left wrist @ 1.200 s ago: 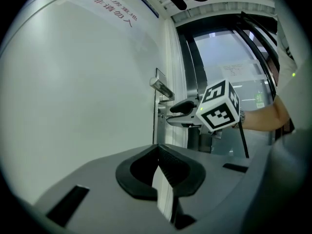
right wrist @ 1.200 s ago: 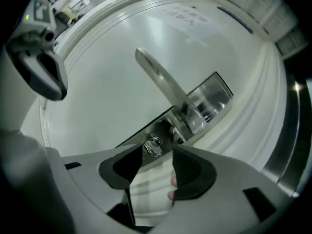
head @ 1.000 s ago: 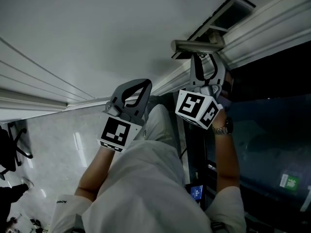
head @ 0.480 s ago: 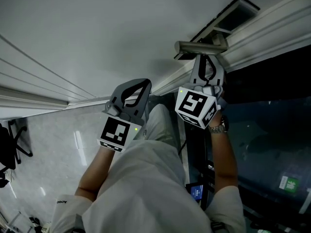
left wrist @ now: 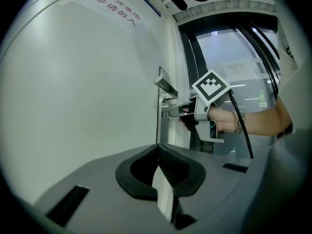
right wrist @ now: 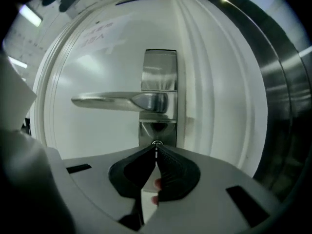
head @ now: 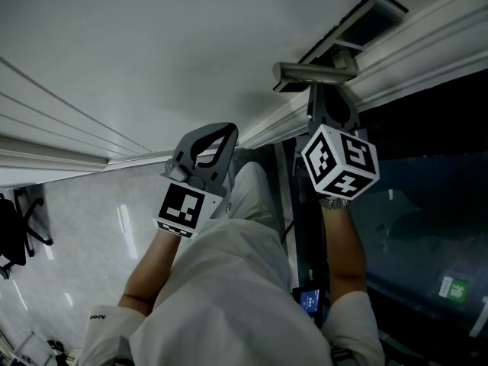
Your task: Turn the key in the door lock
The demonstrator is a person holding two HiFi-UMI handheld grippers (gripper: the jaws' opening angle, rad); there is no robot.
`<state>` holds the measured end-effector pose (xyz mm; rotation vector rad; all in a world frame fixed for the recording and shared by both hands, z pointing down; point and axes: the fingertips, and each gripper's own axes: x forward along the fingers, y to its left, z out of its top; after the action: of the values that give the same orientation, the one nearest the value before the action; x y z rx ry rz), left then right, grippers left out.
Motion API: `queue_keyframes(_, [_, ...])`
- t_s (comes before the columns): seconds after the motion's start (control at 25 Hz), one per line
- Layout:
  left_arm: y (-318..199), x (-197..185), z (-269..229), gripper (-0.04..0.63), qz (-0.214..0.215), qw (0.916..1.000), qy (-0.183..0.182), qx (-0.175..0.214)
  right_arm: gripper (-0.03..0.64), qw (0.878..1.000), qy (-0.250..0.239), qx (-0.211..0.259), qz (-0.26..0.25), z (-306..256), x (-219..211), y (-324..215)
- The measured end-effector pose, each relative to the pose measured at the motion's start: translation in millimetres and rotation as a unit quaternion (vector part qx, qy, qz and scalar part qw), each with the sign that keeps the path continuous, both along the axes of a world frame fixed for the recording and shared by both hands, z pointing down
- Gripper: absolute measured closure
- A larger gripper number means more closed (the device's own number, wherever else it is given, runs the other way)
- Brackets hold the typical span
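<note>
The steel door handle (right wrist: 122, 101) sits on a lock plate (right wrist: 159, 77), with the keyhole (right wrist: 156, 144) just below the lever. My right gripper (right wrist: 156, 151) is at the keyhole. Its jaws have just been closing and now meet on a thin sliver of key (right wrist: 156, 153); the rest of the key is hidden. In the head view the right gripper (head: 325, 91) reaches up under the handle (head: 313, 72), its marker cube (head: 340, 162) rolled over. My left gripper (head: 226, 131) hangs shut and empty in front of the white door (head: 152, 44); its own view shows the jaws (left wrist: 159, 156) pressed together.
The door frame (head: 412, 48) runs up to the right, with a dark glass panel (head: 427, 204) beyond it. A latch plate (head: 358, 21) sits in the door's edge. An office chair (head: 15, 235) stands on the shiny floor at the far left.
The right gripper's jaws closed under the handle, then it rolled about its own axis, swinging its marker cube to the right. The left gripper stayed still.
</note>
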<state>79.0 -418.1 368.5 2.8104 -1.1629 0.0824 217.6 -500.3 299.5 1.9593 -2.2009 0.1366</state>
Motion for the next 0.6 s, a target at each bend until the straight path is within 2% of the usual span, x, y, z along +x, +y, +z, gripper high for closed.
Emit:
queue_keyframes(0.12, [0,1,0,0.588,0.002,1.0,-0.001,-0.001,0.604,0.994,-0.105,-0.016,-0.002,1,4,0])
queue_keyframes(0.2, [0,1,1,0.588,0.001,1.0,0.0,-0.002,0.604,0.985,-0.169,-0.027,-0.005,2,6,0])
queue_keyframes(0.36, [1,0,1,0.588,-0.002,1.0,0.001,-0.002,0.604,0.962,-0.268,-0.045,-0.013,3,9,-1])
queue_keyframes(0.44, [2,0,0,0.588,-0.002,1.0,0.0,-0.001,0.604,0.943,-0.328,-0.055,-0.015,4,10,-1])
queue_keyframes(0.6, [2,1,1,0.588,-0.002,1.0,0.0,-0.002,0.604,0.888,-0.452,-0.079,-0.019,8,16,-1])
